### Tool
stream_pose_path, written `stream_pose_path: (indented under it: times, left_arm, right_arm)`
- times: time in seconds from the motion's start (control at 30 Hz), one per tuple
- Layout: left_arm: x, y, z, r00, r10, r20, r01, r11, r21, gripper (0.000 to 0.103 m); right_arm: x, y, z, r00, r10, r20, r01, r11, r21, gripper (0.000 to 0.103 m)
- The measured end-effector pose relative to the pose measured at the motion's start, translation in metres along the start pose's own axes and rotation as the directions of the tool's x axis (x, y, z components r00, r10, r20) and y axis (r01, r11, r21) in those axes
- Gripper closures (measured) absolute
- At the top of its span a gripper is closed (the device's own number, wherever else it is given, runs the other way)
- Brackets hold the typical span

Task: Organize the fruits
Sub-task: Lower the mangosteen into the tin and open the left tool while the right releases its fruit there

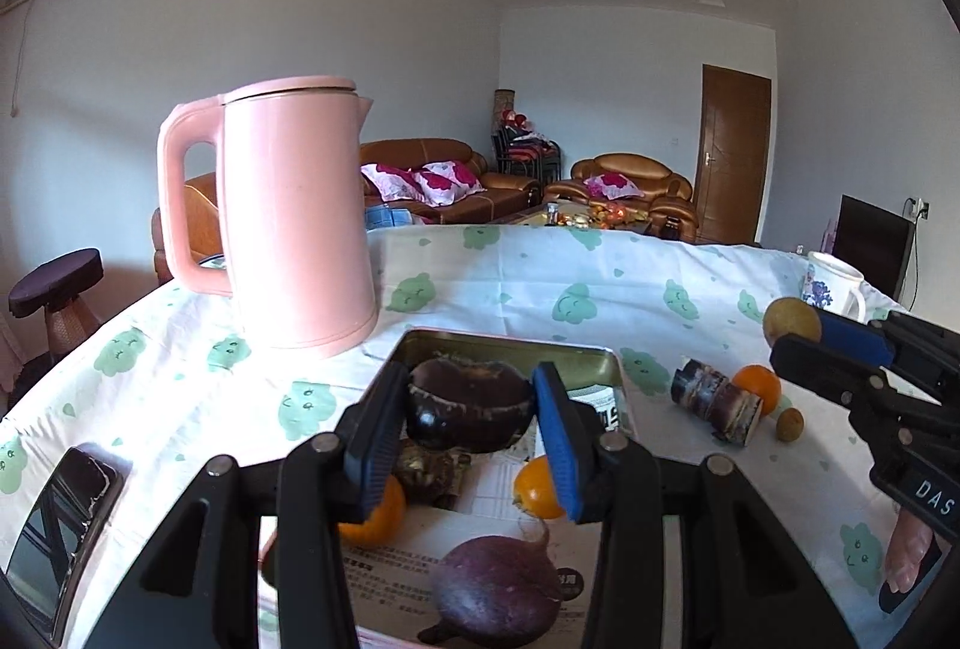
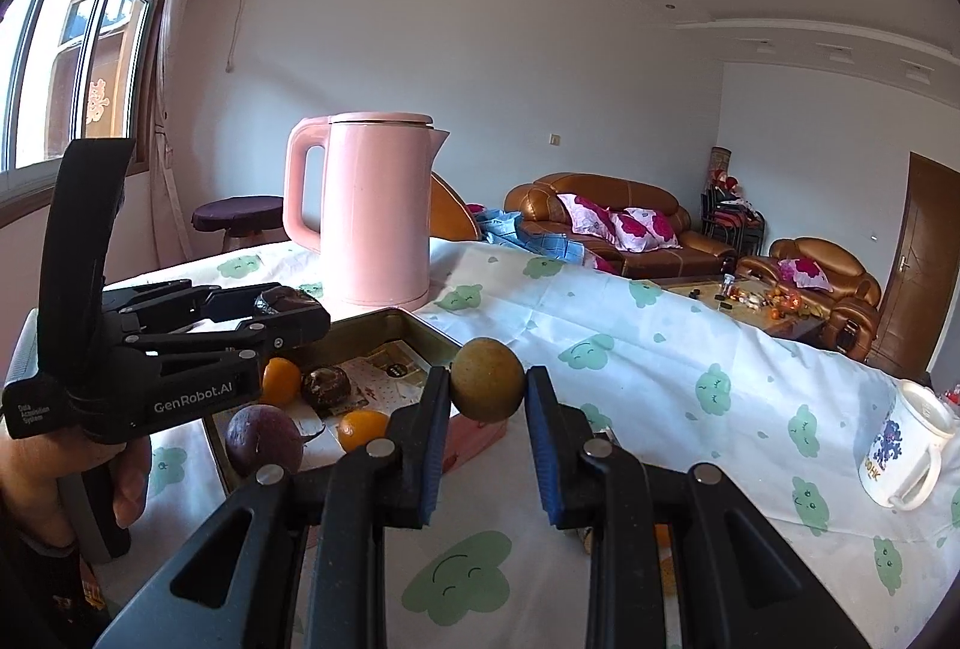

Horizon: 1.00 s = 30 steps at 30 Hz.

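- Over the open tin tray (image 1: 600, 358), we have the left gripper (image 1: 471, 430) clamped on a dark brown, flattish round fruit (image 1: 471, 403), likely a water chestnut; both blue pads press its sides and it hangs clear of the tray floor.
- Directly beneath that load lie the tray's contents: two small oranges (image 1: 537, 487), another dark chestnut-like piece (image 1: 429, 472) and a purple passion fruit (image 1: 495, 592) at the near end, all on printed paper.
- We judge the coming move for this hand to be a short drop, since the target lies below the pads, not ahead of them.
- Right gripper (image 2: 487, 418) is closed on a small tan round fruit (image 2: 487, 379), probably a longan, held above the patterned tablecloth (image 2: 630, 349).
- From the right gripper the tray sits to its left and slightly forward, with the left gripper already over it, so the left hand is the nearer one.
- We expect the right hand must wait or approach the tray's near right corner to avoid the other tool.
- On the cloth right of the tray, untouched: a short dark sugarcane section (image 1: 717, 403) lying on its side, long axis running left-right, an orange (image 1: 757, 386) touching its far end, and a small brown fruit (image 1: 789, 424) just beside it.
- A pink kettle (image 1: 297, 217) stands just behind the tray; a mug (image 2: 906, 445) stands far right.
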State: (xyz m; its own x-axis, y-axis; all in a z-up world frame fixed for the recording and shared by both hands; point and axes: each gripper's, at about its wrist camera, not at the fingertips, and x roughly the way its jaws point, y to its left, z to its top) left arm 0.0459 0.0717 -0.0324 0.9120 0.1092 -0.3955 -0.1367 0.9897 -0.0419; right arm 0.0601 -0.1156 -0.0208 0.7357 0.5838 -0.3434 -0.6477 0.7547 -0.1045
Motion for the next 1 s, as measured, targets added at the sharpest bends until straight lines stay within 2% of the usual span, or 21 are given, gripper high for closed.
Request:
stream_pose_path:
  times: [0.53,1.0]
  left_arm:
    - [0.013,0.027,-0.004,0.995,0.039,-0.091,-0.039,0.999,0.000,0.058]
    - [0.024,0.030,-0.006,0.987,0.050,-0.150,-0.045,0.998,0.037,0.058]
  right_arm:
    - [0.031,0.037,0.012,0.996,0.081,-0.037,-0.082,0.996,-0.044,0.076]
    - [0.055,0.058,0.002,0.986,0.121,-0.114,-0.128,0.990,-0.057,0.076]
